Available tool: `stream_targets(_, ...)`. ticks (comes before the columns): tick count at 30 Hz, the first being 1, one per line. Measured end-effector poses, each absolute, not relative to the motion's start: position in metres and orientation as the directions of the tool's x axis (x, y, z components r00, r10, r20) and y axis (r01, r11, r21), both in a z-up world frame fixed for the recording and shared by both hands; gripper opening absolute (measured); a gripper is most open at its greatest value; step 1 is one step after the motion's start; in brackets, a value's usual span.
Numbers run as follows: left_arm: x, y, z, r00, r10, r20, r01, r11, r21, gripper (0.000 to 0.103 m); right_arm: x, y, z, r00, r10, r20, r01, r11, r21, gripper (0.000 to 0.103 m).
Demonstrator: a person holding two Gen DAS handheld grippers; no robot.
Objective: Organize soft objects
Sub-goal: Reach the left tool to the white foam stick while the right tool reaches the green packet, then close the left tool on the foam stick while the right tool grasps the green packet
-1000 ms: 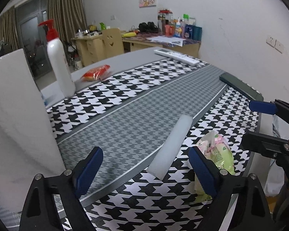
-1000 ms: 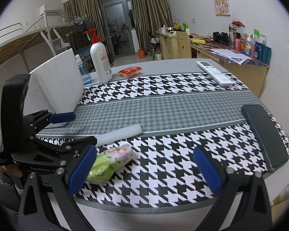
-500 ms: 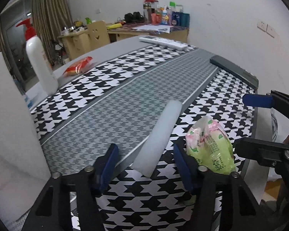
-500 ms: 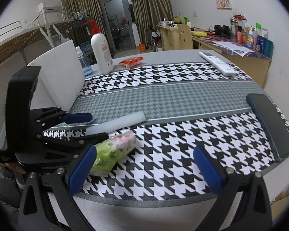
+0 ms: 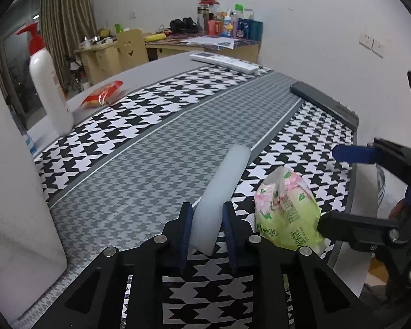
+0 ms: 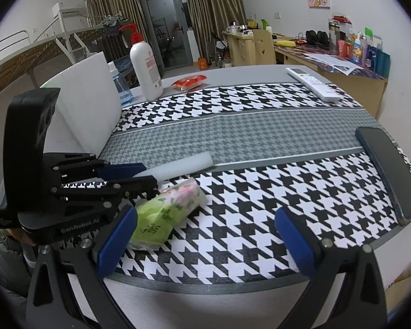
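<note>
The left hand-held gripper (image 5: 207,226) was closing its jaws on the near end of the white foam strip (image 5: 222,189), both blue pads against its sides. The strip lay on the counter (image 5: 139,170), just left of the green tissue pack (image 5: 286,216). The right hand-held gripper (image 6: 205,237) hovered wide open and empty near the counter's edge, with the pack beyond its left finger.
</note>
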State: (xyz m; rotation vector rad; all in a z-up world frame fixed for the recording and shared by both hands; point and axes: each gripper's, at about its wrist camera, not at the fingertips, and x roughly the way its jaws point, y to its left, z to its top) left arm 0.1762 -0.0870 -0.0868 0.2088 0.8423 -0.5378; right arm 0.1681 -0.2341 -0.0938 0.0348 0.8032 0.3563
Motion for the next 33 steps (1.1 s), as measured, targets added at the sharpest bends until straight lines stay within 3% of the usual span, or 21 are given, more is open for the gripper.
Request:
stream_targets(12,0.173,-0.06,-0.075,0.626,-0.376,-0.683,0.441,0.893,-0.088,0.023,0.166,-0.215,-0.086,0.637,0.337,-0.693,-0.324,0.933,0.156,0.102)
stream_targets(15,0.17,-0.055,-0.072,0.652,-0.372,-0.661,0.422,0.902,-0.091,0.018,0.168,-0.207,-0.089,0.622,0.344,-0.704,-0.334,0.929,0.159,0.102)
stream_targets(25,0.168,-0.055,-0.072,0.645,-0.366,-0.67,0.43,0.899,-0.078,0.018,0.17,-0.194,-0.096,0.588,0.355,-0.727,-0.353,0.921,0.164,0.102)
stream_targets(28,0.169,-0.054,-0.072,0.653,-0.348,-0.673,0.417,0.906,-0.064,0.027,0.17,-0.192,-0.099,0.569,0.368,-0.735,-0.362,0.915,0.177,0.102)
stream_targets(29,0.17,-0.054,-0.073,0.655,-0.342,-0.674,0.413,0.909,-0.061,0.038,0.172,-0.192,-0.1,0.563,0.372,-0.738,-0.361,0.914,0.186,0.101)
stream_targets(30,0.17,-0.053,-0.073,0.656,-0.339,-0.675,0.409,0.911,-0.06,0.045,0.173,-0.191,-0.102,0.557,0.375,-0.741,-0.361,0.913,0.191,0.097)
stream_targets(33,0.17,-0.052,-0.072,0.658,-0.343,-0.671,0.408,0.91,-0.064,0.045,0.179,-0.193,-0.109,0.526,0.382,-0.76,-0.348,0.912,0.217,0.079)
